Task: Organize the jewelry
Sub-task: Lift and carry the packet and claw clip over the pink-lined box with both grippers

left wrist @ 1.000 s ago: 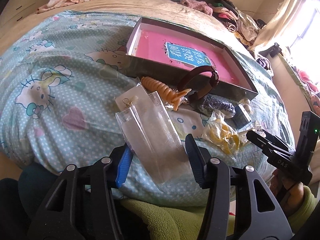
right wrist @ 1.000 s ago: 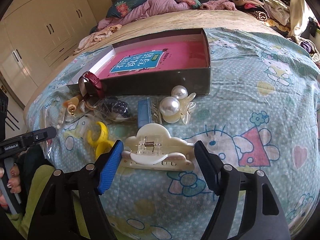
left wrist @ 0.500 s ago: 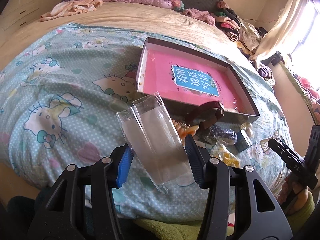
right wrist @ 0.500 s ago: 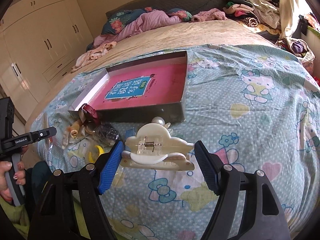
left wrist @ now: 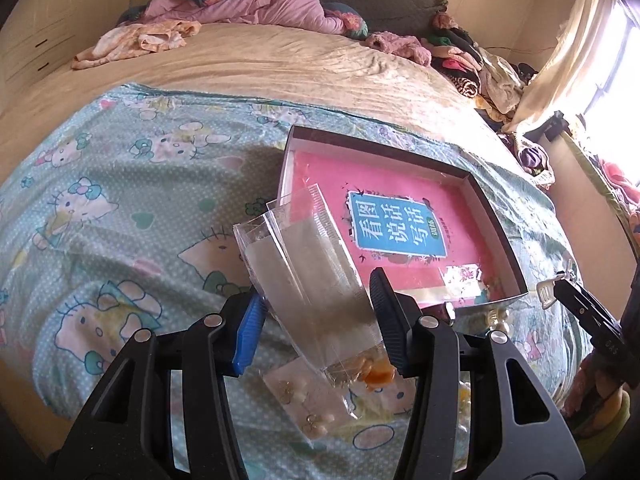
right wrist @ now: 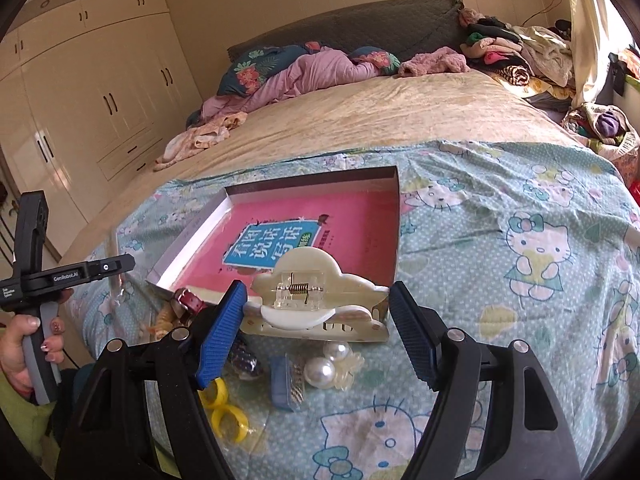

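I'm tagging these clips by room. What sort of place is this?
Most likely a home bedroom: a large bed under a cartoon-cat sheet, built-in wardrobes along one wall, and clothes piled by the curtained window.

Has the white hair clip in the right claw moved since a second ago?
Yes. The hair clip has risen off the bedspread and now sits in front of the box edge, above the pearl clip.

A cartoon-cat bedsheet (right wrist: 520, 240) covers the bed's near end; crumpled pink bedding (right wrist: 312, 72) and a clothes pile (right wrist: 516, 56) lie by the headboard (right wrist: 360, 24).
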A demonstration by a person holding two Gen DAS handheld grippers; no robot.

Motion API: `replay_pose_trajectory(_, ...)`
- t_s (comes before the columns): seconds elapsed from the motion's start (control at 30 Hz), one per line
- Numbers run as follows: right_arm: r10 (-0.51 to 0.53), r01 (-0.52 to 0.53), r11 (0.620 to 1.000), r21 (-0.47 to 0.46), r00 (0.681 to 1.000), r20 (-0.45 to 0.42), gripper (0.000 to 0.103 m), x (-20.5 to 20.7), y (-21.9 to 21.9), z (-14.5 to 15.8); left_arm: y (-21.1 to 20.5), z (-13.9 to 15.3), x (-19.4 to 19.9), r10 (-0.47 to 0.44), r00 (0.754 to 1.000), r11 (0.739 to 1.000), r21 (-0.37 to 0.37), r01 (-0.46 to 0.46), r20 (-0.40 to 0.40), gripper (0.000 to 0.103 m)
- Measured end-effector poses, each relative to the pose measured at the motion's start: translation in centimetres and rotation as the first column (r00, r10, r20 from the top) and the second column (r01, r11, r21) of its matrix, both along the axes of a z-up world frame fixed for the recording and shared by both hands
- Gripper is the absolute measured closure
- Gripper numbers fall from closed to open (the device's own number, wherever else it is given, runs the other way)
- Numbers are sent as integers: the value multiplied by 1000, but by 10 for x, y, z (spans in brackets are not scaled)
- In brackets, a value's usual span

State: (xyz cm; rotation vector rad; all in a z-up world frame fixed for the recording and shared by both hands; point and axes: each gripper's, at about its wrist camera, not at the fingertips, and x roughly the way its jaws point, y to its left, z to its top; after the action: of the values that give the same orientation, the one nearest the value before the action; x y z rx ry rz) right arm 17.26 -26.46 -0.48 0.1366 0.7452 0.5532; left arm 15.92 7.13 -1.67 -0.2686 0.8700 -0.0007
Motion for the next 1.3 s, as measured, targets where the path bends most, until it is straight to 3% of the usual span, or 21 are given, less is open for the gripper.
replay_pose_trajectory(0.23, 16, -15, 1000, -8, 1000, 24, 31, 22, 14, 9, -15, -8, 35, -49, 999, 999, 13, 50, -15, 61)
replay_pose_trajectory(0.63, 41, -42, 998, -56, 999, -17, 31, 55, 43, -9, -23, -39, 71, -87, 992, 995, 46, 91, -87, 61)
replay_pose_trajectory(1.3, 22, -43, 983, -177, 993, -117, 31, 84, 69, -55, -15, -44, 69, -91, 991, 995, 41, 95, -98, 60)
